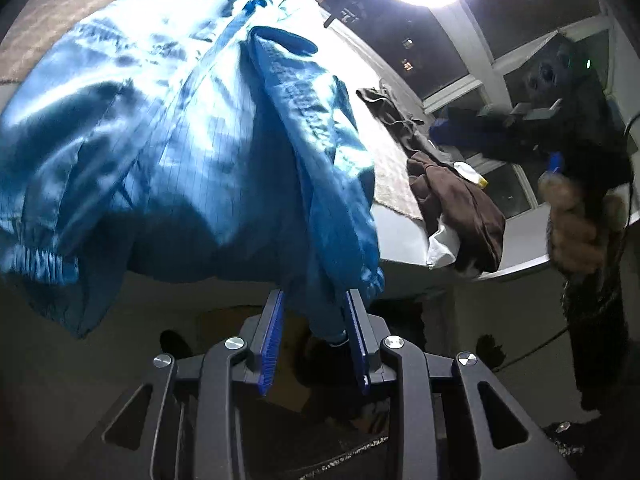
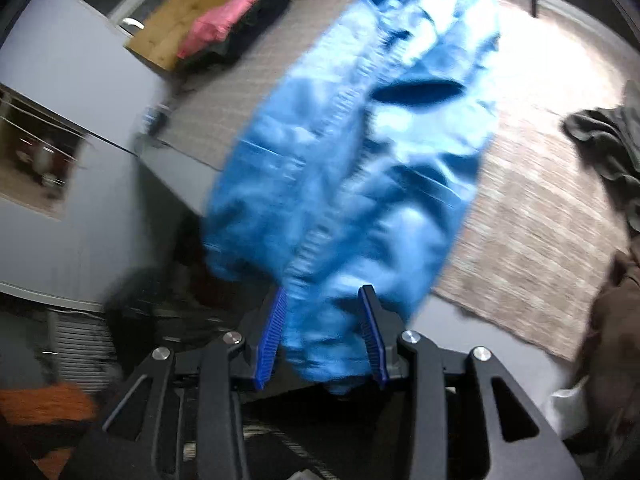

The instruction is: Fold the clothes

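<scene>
Jacket (image 2: 352, 152): blue, lengthwise across surface (image 2: 520, 340), hem overhanging near edge between both parted tongs (image 1: 314, 336) (image 2: 324, 332), unpinched; mat (image 2: 532, 240) beneath.

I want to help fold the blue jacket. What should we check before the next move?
1. Jacket lying on the mat: ok, though its near end hangs over the table edge.
2. Left gripper has cloth between its fingers: ok; pads pressing it: cannot tell.
3. Right gripper has cloth between its fingers: ok; pads pressing it: cannot tell.
4. Jacket smooth: not ok, it is wrinkled.
5. Brown clothes apart from the jacket: ok.
</scene>
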Motion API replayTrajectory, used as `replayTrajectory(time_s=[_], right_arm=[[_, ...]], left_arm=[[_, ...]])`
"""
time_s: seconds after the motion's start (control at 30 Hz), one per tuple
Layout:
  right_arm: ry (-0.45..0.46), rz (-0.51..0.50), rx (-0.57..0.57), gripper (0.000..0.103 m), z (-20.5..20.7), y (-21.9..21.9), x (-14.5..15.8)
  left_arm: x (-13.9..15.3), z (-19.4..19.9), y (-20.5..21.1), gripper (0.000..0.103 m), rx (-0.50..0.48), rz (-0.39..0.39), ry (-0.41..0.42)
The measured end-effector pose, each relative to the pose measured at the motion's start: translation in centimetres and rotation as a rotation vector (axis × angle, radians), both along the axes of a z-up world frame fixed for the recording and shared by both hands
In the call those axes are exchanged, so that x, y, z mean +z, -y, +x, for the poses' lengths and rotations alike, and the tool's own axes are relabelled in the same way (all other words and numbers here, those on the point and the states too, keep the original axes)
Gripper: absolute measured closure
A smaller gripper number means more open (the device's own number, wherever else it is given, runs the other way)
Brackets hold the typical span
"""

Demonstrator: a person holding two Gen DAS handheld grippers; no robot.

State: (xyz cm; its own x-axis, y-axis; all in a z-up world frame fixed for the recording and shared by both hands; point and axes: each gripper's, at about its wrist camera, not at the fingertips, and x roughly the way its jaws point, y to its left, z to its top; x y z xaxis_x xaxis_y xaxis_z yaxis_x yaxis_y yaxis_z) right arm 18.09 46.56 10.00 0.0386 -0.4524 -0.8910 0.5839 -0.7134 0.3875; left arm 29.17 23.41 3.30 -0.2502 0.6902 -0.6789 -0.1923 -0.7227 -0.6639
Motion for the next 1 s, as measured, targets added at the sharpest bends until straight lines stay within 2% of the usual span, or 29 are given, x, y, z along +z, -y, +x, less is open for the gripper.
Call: replayTrajectory(time_s=[0.1, 0.13, 0.17, 0.23, 0.3, 0.33, 0.4, 0.47, 0.53, 0.6, 0.63, 0.7, 0.73, 0.77, 0.87, 1.0], right_arm=[[0.008, 0.061, -0.027, 0.072, 0.8, -0.1, -3.6], [0.023, 0.067, -0.03, 0.072, 1.3, 0.0, -4.9], [0.039, 0.073, -0.033, 0.072, 1.8, 0.1, -6.2], [0.099, 0.04, -0.036, 0.072, 2.5, 0.2, -7.6], [0.113, -0.005, -0.048, 0.072, 2.6, 0.0, -7.4], [0.1, -0.039, -0.057, 0.072, 2.5, -0.4, -6.6], [0.07, -0.086, -0.072, 0.072, 2.5, -1.6, -5.3], [0.018, -0.065, -0.096, 0.072, 2.9, -3.2, -5.0], [-0.033, -0.031, -0.112, 0.072, 3.5, -4.7, -5.3], [-0.067, 0.004, -0.116, 0.072, 4.6, -5.8, -6.1], [-0.076, 0.016, -0.116, 0.072, 5.2, -6.2, -6.6], [-0.101, 0.033, -0.113, 0.072, 6.3, -6.6, -7.5], [-0.112, 0.032, -0.109, 0.072, 6.7, -6.5, -7.9], [-0.123, 0.032, -0.105, 0.072, 7.0, -6.4, -8.2], [-0.177, 0.014, -0.085, 0.072, 8.1, -6.0, -8.7], [-0.228, -0.019, -0.041, 0.072, 8.8, -4.8, -9.6]], left_arm=[[0.2, 0.2, -0.2, 0.075, 0.005, -0.005, -0.006], [0.0, 0.2, -0.5, 0.07, -0.001, -0.015, -0.006], [-0.3, 0.1, -0.8, 0.065, -0.009, -0.024, -0.002], [-1.0, -0.2, -1.9, 0.065, -0.024, -0.022, 0.027], [-1.4, -0.5, -3.3, 0.061, -0.043, -0.019, 0.046], [-1.4, -0.7, -4.1, 0.056, -0.051, -0.026, 0.046], [-1.2, -1.0, -4.9, 0.054, -0.059, -0.021, 0.048], [-0.7, -1.3, -5.1, 0.051, -0.059, 0.005, 0.047], [-0.5, -1.5, -5.1, 0.045, -0.051, -0.005, 0.045], [-0.3, -1.8, -5.1, 0.045, -0.042, -0.023, 0.042], [-0.4, -1.9, -5.1, 0.046, -0.04, -0.038, 0.046], [-0.9, -2.3, -5.3, 0.058, -0.049, -0.068, 0.049], [-1.0, -2.5, -5.4, 0.078, -0.069, -0.082, 0.053], [-1.0, -2.6, -5.3, 0.087, -0.082, -0.094, 0.057], [0.2, -2.7, -3.9, 0.087, -0.106, -0.161, 0.012], [2.0, -3.8, -0.8, 0.087, -0.069, -0.219, -0.019]])
